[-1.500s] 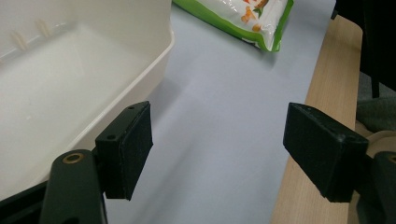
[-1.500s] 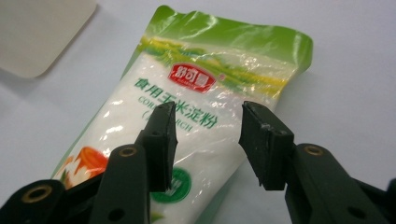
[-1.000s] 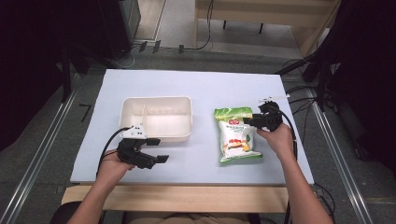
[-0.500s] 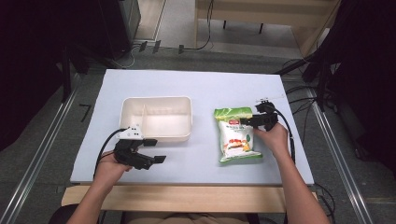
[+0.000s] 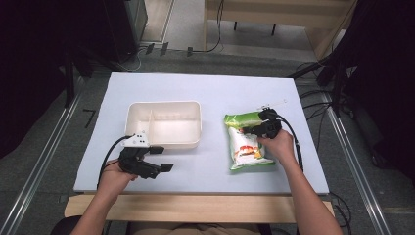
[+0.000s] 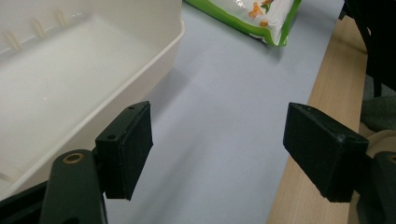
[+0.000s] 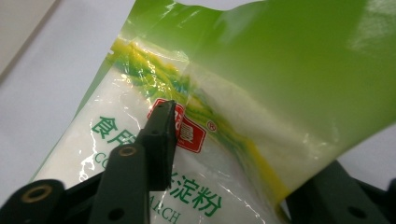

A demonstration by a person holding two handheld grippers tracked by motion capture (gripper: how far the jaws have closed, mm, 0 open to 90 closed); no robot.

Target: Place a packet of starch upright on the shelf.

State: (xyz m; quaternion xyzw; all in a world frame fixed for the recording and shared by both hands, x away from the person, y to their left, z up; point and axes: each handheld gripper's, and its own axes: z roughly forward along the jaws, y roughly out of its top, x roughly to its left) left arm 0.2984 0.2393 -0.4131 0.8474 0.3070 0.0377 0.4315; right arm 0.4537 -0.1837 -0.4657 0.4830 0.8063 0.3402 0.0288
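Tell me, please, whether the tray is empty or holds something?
Empty. The high view shows the tray with only bare white floor on both sides of its divider, and the left gripper view shows the same; the bag lies beside it on the table.

The green-and-white starch bag (image 5: 246, 144) lies on the table, its top edge apparently lifted.

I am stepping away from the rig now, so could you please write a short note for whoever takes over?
Left gripper: open, empty, low over the table beside the white tray.
Right gripper: jaws just closing around the top edge of the green bag; one jaw over it, one beneath, firm grip unclear.
Done: bag reached, lying right of the tray.
Left: probably secure the grip, lift, and place the bag in the tray.
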